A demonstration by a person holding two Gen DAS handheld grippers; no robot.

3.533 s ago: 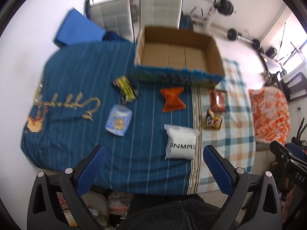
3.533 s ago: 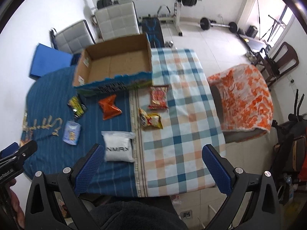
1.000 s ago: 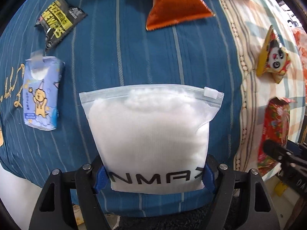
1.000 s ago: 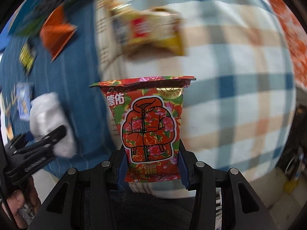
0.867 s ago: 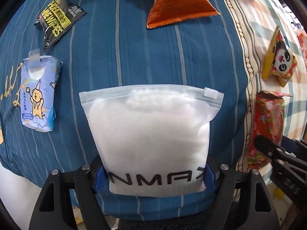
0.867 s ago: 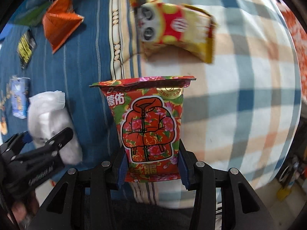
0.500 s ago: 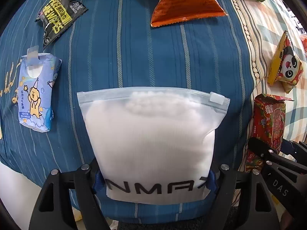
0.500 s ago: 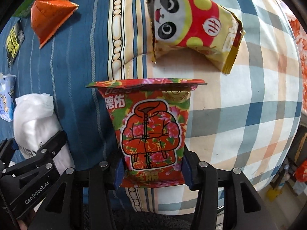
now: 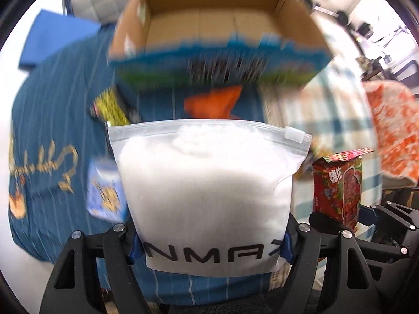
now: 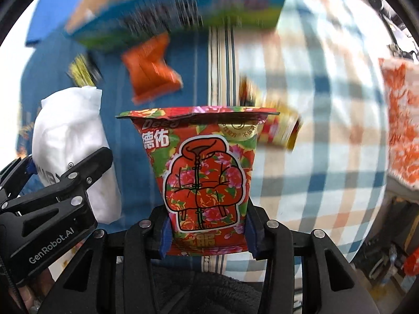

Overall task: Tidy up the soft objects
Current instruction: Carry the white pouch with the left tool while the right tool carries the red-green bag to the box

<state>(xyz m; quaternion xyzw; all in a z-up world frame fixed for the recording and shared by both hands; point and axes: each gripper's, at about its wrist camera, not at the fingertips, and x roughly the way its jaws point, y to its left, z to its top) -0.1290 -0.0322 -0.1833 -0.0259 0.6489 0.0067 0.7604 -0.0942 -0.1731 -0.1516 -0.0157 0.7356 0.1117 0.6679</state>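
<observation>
My left gripper (image 9: 209, 246) is shut on a white zip pouch (image 9: 207, 191) printed NMAX and holds it above the bed. My right gripper (image 10: 207, 238) is shut on a red floral snack packet (image 10: 201, 180), also lifted. The packet also shows at the right of the left wrist view (image 9: 337, 188), and the pouch at the left of the right wrist view (image 10: 70, 136). An open, empty cardboard box (image 9: 217, 26) with a blue and green front stands ahead on the bed. An orange packet (image 10: 152, 65) lies between me and the box.
On the blue striped cover (image 9: 52, 120) lie a black and yellow packet (image 9: 110, 110) and a light blue tissue pack (image 9: 104, 193). A panda snack packet (image 10: 277, 123) lies on the plaid part. An orange patterned cloth (image 9: 392, 130) is at the right. The background is blurred.
Both grippers have lifted their packets off the bed and tilted up toward the box. The box has come into view; a second ago only the bed surface showed.
</observation>
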